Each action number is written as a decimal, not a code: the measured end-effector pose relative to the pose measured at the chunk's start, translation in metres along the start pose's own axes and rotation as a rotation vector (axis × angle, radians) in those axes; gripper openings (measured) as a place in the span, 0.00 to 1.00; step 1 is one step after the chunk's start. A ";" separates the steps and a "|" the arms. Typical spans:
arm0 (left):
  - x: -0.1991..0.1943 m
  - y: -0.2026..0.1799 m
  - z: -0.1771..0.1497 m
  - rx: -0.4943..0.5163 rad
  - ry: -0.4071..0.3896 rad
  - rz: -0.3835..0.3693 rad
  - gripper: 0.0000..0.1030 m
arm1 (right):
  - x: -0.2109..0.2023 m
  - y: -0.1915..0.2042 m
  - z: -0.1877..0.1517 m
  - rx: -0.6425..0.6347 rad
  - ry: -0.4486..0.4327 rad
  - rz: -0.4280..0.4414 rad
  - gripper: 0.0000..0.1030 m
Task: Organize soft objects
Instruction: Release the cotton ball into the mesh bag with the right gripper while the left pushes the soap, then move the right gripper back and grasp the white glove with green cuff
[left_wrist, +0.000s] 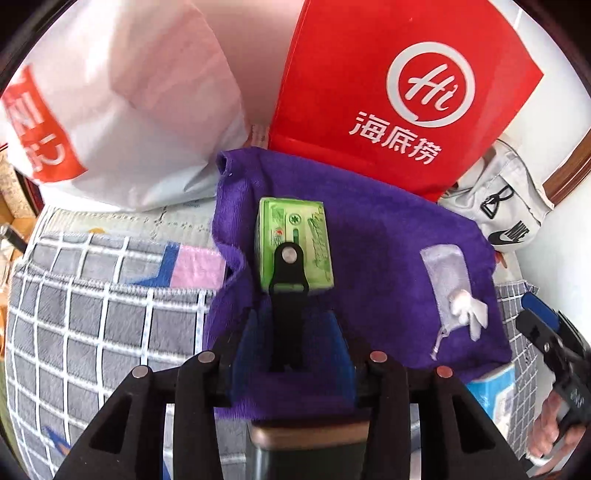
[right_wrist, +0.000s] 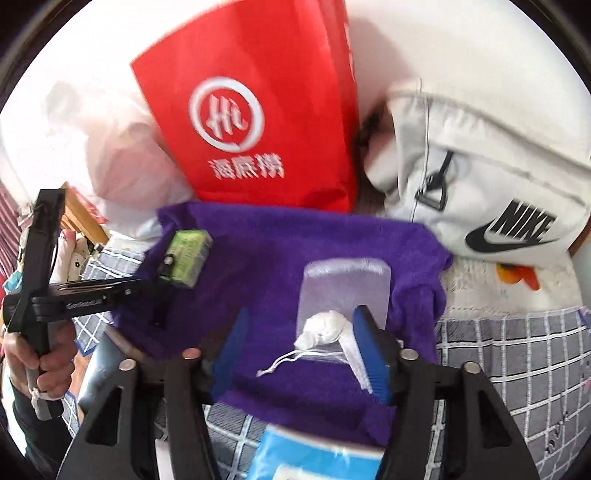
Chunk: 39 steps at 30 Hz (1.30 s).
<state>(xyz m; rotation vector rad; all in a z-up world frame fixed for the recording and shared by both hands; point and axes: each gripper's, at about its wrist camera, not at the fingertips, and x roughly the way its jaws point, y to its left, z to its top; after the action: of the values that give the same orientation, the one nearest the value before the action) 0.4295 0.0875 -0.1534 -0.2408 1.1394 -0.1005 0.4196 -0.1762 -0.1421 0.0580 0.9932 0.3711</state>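
Note:
A purple towel (left_wrist: 369, 251) (right_wrist: 277, 251) lies spread on the bed. On it stands a green tissue packet (left_wrist: 295, 243) (right_wrist: 186, 258) with a black strap (left_wrist: 288, 273) clipped to it. My left gripper (left_wrist: 293, 321) is open over the towel, the strap lying between its blue pads without touching them. A translucent drawstring pouch (left_wrist: 447, 280) (right_wrist: 343, 291) with a white gathered neck (right_wrist: 325, 328) lies on the towel's right part. My right gripper (right_wrist: 303, 350) is open around that neck, which sits close to the right pad. A blue tissue pack (right_wrist: 314, 458) (left_wrist: 495, 391) lies at the towel's near edge.
A red paper bag (left_wrist: 388, 92) (right_wrist: 251, 110) and a white plastic bag (left_wrist: 129, 110) stand behind the towel. A white Nike bag (right_wrist: 480, 184) (left_wrist: 506, 214) lies at the back right. A grey checked blanket (left_wrist: 92, 314) (right_wrist: 517, 369) covers the bed. A hand (right_wrist: 44, 350) grips the left tool.

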 end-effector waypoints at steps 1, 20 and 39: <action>-0.007 -0.002 -0.004 0.011 -0.002 0.006 0.37 | -0.006 0.004 -0.003 -0.006 -0.010 0.005 0.62; -0.097 0.014 -0.122 -0.027 -0.064 -0.022 0.44 | -0.086 0.074 -0.147 -0.017 0.043 0.202 0.62; -0.092 0.010 -0.244 -0.001 0.001 -0.030 0.44 | -0.144 0.108 -0.191 -0.015 -0.117 0.220 0.09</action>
<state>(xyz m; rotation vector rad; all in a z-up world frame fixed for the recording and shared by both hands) 0.1692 0.0815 -0.1708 -0.2583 1.1368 -0.1264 0.1609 -0.1457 -0.1076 0.1743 0.8700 0.5700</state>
